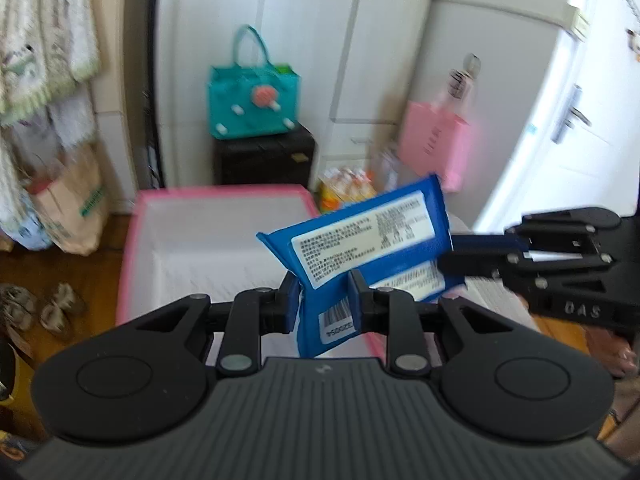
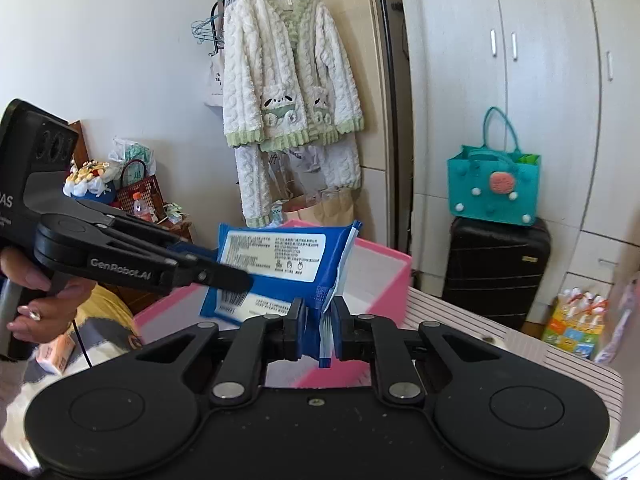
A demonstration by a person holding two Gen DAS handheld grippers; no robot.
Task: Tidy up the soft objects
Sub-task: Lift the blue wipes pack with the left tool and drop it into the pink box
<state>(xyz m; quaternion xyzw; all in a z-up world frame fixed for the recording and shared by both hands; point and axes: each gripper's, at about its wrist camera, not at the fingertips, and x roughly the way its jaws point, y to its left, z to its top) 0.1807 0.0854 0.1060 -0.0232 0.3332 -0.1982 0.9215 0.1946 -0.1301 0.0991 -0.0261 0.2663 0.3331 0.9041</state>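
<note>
Blue soft pack (image 1: 360,240) with white printed labels and a barcode hangs in the air above the pink-rimmed bin (image 1: 216,240), bent and crumpled where it is pinched. Behind stands a white wardrobe (image 2: 520,80), a fluffy cream cardigan (image 2: 280,80) on a hanger, a black suitcase (image 2: 496,268) and the teal bag (image 2: 494,184) on top of it. Left gripper (image 1: 322,300) has its jaws clamped on one end of the pack; right gripper (image 2: 320,320) has its jaws clamped on the other end.
</note>
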